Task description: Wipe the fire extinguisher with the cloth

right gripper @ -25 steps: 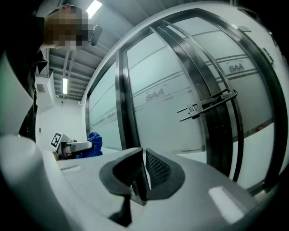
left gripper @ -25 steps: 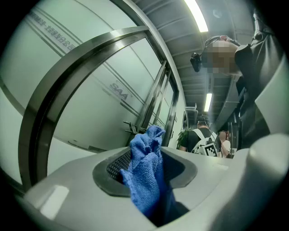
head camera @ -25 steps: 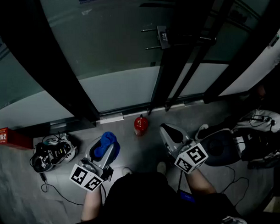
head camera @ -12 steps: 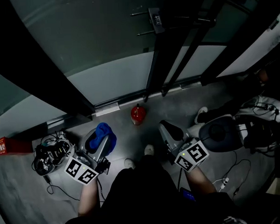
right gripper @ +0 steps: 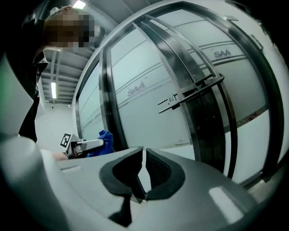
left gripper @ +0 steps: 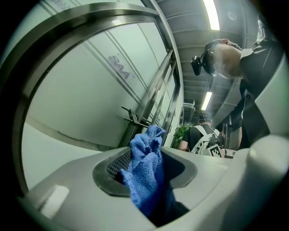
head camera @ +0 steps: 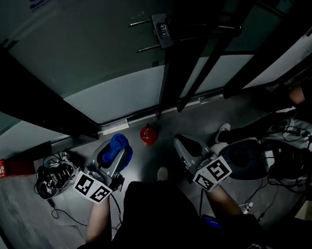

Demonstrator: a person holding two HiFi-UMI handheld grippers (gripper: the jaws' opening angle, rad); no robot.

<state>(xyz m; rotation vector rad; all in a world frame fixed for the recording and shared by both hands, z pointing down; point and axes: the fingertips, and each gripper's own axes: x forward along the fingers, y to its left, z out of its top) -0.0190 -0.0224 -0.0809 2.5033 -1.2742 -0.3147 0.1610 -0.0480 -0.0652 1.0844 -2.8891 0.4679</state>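
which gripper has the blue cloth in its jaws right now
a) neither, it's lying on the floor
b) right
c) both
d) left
D: the left gripper view shows the left gripper with its jaws clamped on the bunched blue cloth, while the right gripper has its jaws together with nothing between them.

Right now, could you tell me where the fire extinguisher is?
In the head view, the red fire extinguisher stands on the floor near the glass door's bottom rail, just right of the blue cloth in the left gripper.
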